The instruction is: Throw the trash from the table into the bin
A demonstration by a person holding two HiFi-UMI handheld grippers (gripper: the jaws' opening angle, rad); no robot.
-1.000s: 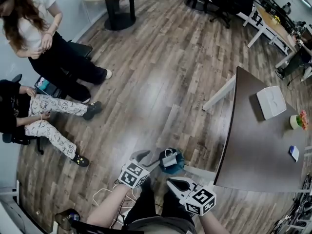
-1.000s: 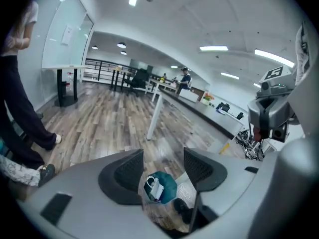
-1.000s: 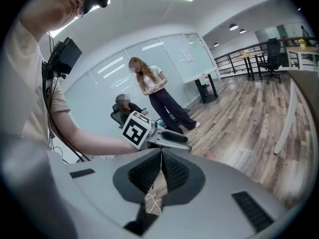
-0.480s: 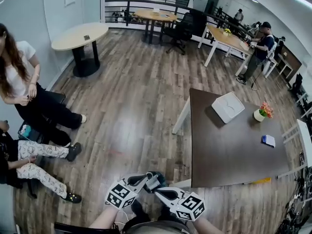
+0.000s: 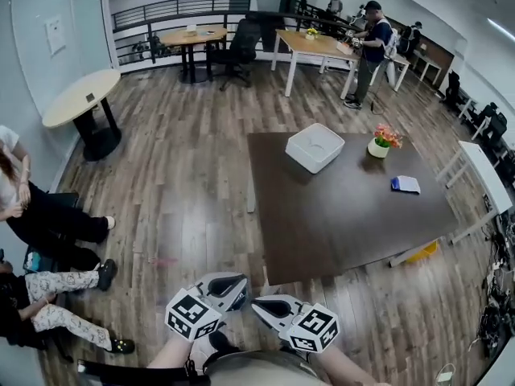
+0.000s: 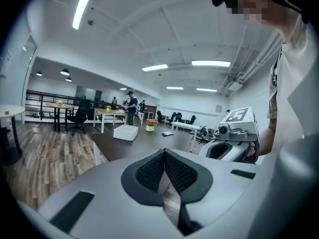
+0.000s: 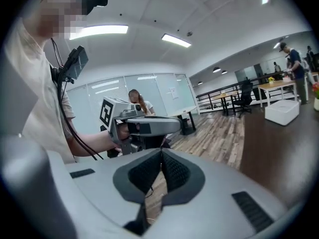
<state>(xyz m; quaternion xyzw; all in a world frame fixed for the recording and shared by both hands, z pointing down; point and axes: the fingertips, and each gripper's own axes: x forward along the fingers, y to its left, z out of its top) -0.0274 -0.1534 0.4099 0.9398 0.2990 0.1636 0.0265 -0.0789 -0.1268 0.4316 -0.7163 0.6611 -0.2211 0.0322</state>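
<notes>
Dark table [image 5: 346, 223], white box [image 5: 315, 147], potted flowers [image 5: 380, 143], blue packet [image 5: 405, 184]

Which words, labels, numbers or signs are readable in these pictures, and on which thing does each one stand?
No text is readable.
Wall sign: too small to read.
Blue packet on the table: print too blurred.
Left marker cube, right marker cube: black-and-white patterns, no letters.

surface: dark table [image 5: 338, 223] | on it: white box [image 5: 315, 147]; flower pot [image 5: 379, 145]; blue-white packet [image 5: 405, 184]
</notes>
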